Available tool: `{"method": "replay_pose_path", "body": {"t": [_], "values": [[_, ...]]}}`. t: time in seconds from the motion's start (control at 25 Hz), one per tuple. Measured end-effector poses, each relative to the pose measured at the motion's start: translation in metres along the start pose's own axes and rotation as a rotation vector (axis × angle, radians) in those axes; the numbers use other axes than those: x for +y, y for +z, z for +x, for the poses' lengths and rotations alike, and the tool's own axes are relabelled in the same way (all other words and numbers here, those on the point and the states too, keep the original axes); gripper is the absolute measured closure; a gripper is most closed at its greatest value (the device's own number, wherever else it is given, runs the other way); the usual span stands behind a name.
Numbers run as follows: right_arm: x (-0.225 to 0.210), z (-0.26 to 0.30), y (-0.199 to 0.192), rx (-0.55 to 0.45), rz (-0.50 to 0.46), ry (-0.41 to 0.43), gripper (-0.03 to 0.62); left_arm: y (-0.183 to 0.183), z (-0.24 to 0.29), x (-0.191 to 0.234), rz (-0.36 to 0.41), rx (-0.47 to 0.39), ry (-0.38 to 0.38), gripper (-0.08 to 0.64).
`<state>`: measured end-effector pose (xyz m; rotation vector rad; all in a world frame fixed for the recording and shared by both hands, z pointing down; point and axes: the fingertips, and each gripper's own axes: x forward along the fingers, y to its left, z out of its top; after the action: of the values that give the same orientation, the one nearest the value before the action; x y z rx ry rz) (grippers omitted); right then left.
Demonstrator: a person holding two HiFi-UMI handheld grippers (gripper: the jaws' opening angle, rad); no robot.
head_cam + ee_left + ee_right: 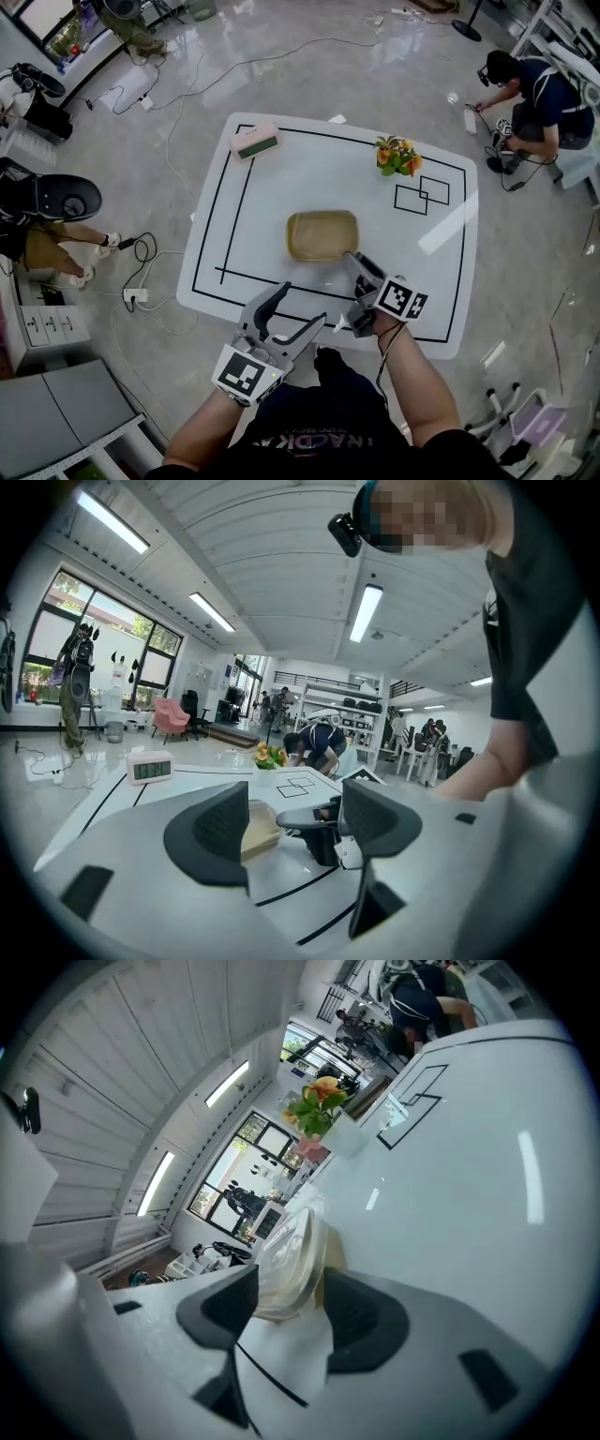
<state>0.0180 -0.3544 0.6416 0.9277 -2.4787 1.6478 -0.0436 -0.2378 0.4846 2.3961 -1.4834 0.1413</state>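
A shallow tan tray (322, 234) lies in the middle of a white table (281, 178) marked with black lines. My right gripper (354, 267) is at the tray's near right corner, rolled on its side and open. In the right gripper view the tray (292, 1251) reaches down between the fingertips of the right gripper (291, 1312). My left gripper (302, 305) hovers over the table's front edge, open wide and holding nothing. In the left gripper view, the tray (259, 825) and the right gripper (319, 829) show beyond the left gripper's (295, 841) two dark pads.
A pink digital clock (255, 142) stands at the far left corner, a small pot of flowers (397, 156) at the far right beside two drawn squares (422, 194). A person (530, 98) crouches on the floor beyond the table. Cables (150, 272) trail at the left.
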Motion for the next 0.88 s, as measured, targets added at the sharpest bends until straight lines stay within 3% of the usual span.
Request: {"method": "replay_pose_path", "body": {"t": [0.28, 0.64, 0.88], "values": [[-0.003, 0.002, -0.001, 0.017, 0.041, 0.002, 0.445, -0.002, 0.000, 0.005, -0.004, -0.008, 0.021, 0.255], [-0.002, -0.006, 0.000, -0.006, 0.072, 0.009, 0.471, -0.003, -0.001, 0.002, -0.008, -0.009, 0.013, 0.255], [0.019, -0.017, 0.006, -0.053, 0.065, 0.079, 0.527, 0.000, -0.006, -0.001, -0.005, -0.012, 0.004, 0.255]]}}
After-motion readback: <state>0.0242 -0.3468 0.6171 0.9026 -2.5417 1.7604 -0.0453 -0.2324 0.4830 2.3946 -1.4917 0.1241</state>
